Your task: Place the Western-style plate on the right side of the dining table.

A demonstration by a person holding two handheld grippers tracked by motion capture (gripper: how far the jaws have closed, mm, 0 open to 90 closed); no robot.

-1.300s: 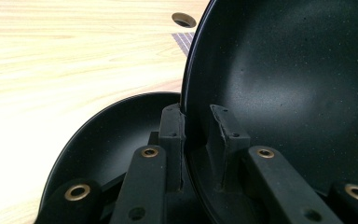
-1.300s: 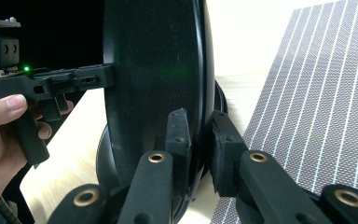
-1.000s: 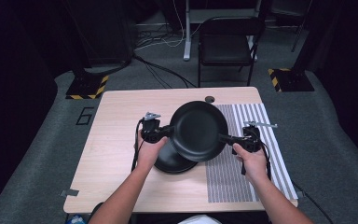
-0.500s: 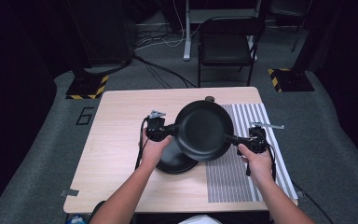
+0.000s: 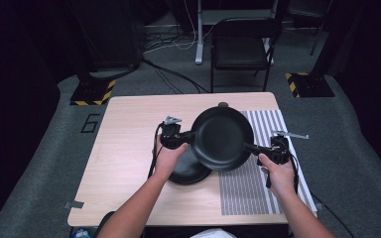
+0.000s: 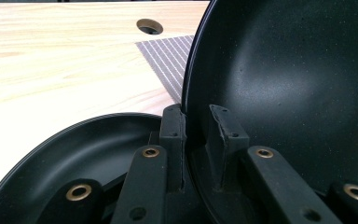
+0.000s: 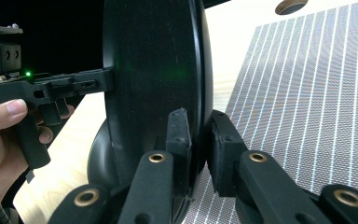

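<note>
A black round pan (image 5: 223, 139) hangs tilted above the table between my two grippers. My left gripper (image 5: 182, 140) is shut on the pan's left rim, one jaw inside the bowl (image 6: 279, 79) and one outside; its fingertips (image 6: 196, 140) pinch the edge. My right gripper (image 5: 259, 148) is shut on the opposite rim, its fingertips (image 7: 200, 140) clamped either side of the pan's wall (image 7: 154, 70). A second black dish (image 5: 191, 171) lies flat on the wood under the pan's left half, and its rim (image 6: 88, 149) shows just below my left jaws.
A grey striped mat (image 5: 265, 183) covers the table's right side, also the mat (image 7: 307, 93) beyond the pan. A round hole (image 6: 150, 26) sits in the tabletop's far edge. Bare wood (image 5: 124, 144) lies left. A black chair (image 5: 240, 52) stands behind the table.
The pan, held by both grippers, has edged slightly to the right over the striped mat. The lower dish has stayed in place.
</note>
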